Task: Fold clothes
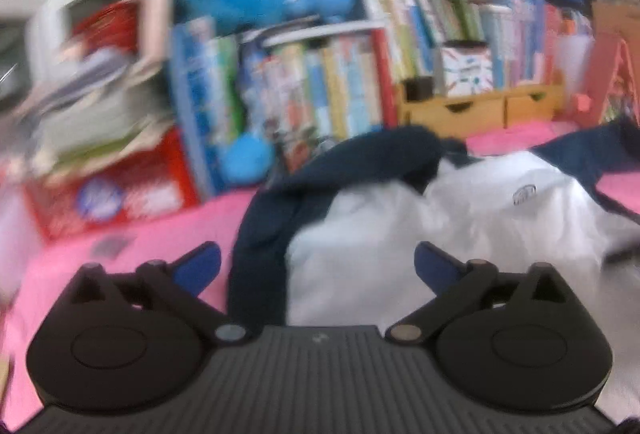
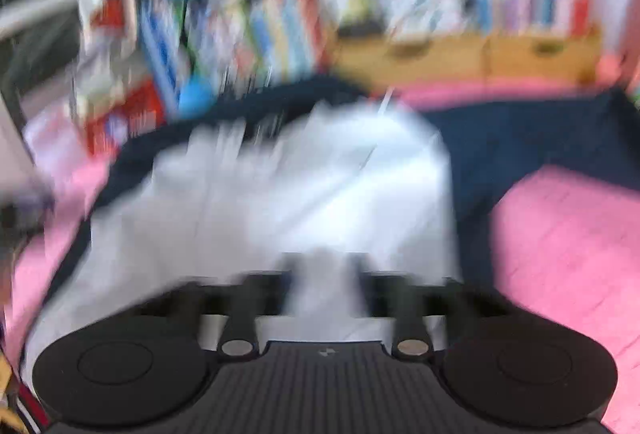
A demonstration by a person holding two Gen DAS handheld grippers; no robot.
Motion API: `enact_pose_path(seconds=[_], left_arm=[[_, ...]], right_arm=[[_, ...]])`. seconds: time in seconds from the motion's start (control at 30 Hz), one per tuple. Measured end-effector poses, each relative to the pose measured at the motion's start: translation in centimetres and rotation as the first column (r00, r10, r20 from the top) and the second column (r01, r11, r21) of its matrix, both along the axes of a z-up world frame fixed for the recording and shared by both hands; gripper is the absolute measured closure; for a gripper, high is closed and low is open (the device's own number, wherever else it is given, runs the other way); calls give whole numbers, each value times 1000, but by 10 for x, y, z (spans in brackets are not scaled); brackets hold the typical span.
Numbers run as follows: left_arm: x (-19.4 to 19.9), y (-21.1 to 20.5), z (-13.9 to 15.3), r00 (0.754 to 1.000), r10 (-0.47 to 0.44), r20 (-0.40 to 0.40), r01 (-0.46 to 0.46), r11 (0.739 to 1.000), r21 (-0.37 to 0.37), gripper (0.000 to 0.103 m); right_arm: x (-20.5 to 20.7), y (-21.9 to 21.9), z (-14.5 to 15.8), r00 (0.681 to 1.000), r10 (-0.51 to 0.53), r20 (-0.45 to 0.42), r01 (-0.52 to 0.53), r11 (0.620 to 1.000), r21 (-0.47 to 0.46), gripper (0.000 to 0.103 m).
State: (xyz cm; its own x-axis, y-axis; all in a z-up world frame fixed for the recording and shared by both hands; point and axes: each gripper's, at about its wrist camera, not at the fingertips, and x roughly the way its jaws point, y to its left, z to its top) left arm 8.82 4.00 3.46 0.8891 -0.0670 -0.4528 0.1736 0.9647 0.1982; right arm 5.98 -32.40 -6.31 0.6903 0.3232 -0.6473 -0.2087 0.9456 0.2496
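While the right gripper (image 2: 325,274) pinches the near edge of the white-and-navy shirt (image 1: 460,210) heaped on the pink cloth (image 1: 132,254), left gripper (image 1: 318,266) hovers spread and empty, so folding looks mid-carry; next likely needs a second grip.

Crowded bookshelf (image 1: 340,82), wooden drawers (image 1: 480,106), pink cover (image 1: 160,234)
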Motion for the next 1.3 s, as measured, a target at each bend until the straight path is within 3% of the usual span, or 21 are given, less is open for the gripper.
enact_pose_path(seconds=[0.07,0.2,0.37,0.43,0.47,0.5,0.53,0.6,0.73,0.83,0.9,1.03,1.1,1.2,1.23,1.3], left_arm=[[33,-17,-3,999,-54,1,54,998,41,0],[94,-61,-24,996,-91,-16,92,988,123,2],[157,-121,-49,990,-127,-60,134,983,129,6],[186,-143,-65,991,-76,-108,97,973,208,35],[198,-145,-70,992,-23,-121,53,967,249,70],[206,-141,-70,993,22,-118,10,965,262,93],[211,-129,-65,993,45,-111,-17,971,238,98],[207,-97,-46,996,55,-70,-43,985,169,98],[180,-23,0,986,151,76,-161,976,148,97],[146,50,39,948,266,174,-287,952,110,98],[123,104,56,906,369,205,-395,913,100,97],[89,210,48,851,518,86,-523,850,64,90],[76,251,27,842,540,-13,-540,842,17,81],[69,290,-15,797,578,-178,-593,804,-45,74],[69,296,-29,786,573,-231,-596,802,-39,74],[70,295,-52,785,545,-295,-560,828,38,74]], right_arm=[[-4,11,-13,1000,6,-2,-7,1000,-8,94],[-17,18,-17,997,-14,78,19,998,-59,94],[-14,18,-18,996,-27,82,31,998,-46,93],[-13,15,-19,997,-33,75,34,999,-16,93],[-13,12,-19,997,-37,70,37,999,8,93],[-13,9,-20,997,-41,64,39,999,32,93],[-12,6,-22,997,-45,59,41,998,54,93],[-11,0,-23,998,-49,50,45,995,91,93],[-10,-4,-24,998,-53,41,47,991,122,93],[-11,-3,-24,998,-53,42,48,992,118,93],[-11,-1,-23,998,-53,44,48,993,107,93],[-12,5,-22,997,-49,54,45,997,65,93],[-13,9,-21,997,-48,60,45,998,41,93],[-14,14,-20,997,-46,68,45,999,5,93],[-14,16,-19,997,-45,70,46,999,-7,93],[-15,19,-19,996,-41,76,44,999,-32,93]])
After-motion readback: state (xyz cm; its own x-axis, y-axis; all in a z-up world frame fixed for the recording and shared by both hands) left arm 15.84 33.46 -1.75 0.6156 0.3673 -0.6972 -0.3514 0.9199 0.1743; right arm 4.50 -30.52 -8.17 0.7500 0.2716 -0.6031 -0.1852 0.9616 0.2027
